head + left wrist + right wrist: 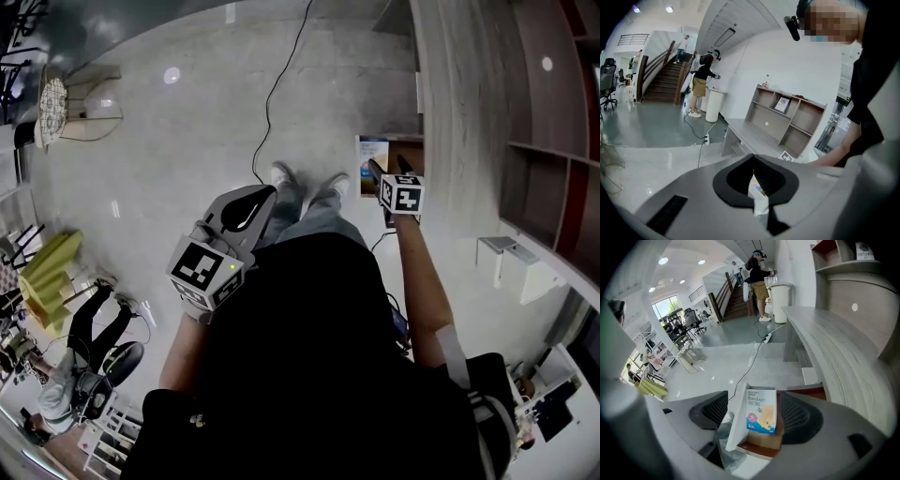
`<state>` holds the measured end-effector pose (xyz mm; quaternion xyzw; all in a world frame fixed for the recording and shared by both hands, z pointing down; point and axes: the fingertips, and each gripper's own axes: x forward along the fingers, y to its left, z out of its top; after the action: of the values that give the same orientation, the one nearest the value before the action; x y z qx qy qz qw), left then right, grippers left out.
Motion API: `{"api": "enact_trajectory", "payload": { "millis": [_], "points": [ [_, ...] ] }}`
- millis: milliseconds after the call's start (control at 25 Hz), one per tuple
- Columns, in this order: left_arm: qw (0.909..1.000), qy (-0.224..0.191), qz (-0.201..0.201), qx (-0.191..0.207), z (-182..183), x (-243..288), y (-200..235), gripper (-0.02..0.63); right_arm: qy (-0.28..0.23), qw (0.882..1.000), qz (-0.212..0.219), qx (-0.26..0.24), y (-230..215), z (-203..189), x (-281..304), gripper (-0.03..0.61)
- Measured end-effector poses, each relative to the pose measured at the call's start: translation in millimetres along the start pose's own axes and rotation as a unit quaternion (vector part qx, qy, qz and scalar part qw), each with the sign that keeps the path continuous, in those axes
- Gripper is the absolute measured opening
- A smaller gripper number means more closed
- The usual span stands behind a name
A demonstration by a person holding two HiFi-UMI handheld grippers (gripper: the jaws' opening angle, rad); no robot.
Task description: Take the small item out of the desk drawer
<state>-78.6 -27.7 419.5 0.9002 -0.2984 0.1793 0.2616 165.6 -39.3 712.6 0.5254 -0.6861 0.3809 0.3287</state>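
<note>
My right tongs (757, 405) gape wide over the open desk drawer (807, 392), where the bandage box (762, 411) leans against its white side wall, ungripped. My left tongs (753, 161) pinch a small white packet (758, 194). I judge this the reach-in: the pads must straddle the box squarely.

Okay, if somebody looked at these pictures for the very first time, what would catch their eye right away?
The bandage box stands out first: white and blue, lying in the open desk drawer, framed between the wide-open fingers of the right gripper. In the head view, the person's black-clad torso fills the middle, with the left gripper held shut at the left.
</note>
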Motion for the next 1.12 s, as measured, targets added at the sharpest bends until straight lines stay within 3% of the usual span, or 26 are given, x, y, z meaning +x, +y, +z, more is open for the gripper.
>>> {"api": "enact_trajectory", "payload": {
  "millis": [640,880,1120],
  "points": [
    [0.9980,0.052,0.034,-0.011,-38.0,-4.5,2.8,0.009,0.113,0.994,0.003,-0.009,-35.1,-59.3,87.4,0.368],
    [0.9968,0.063,0.045,-0.021,-46.5,-4.1,4.6,0.009,0.121,0.992,0.008,-0.021,-41.4,-63.7,104.7,0.371],
    [0.9959,0.071,0.049,-0.027,-50.7,-3.6,5.0,0.009,0.125,0.991,0.046,-0.023,-39.4,-63.1,109.1,0.373]
  ]
}}
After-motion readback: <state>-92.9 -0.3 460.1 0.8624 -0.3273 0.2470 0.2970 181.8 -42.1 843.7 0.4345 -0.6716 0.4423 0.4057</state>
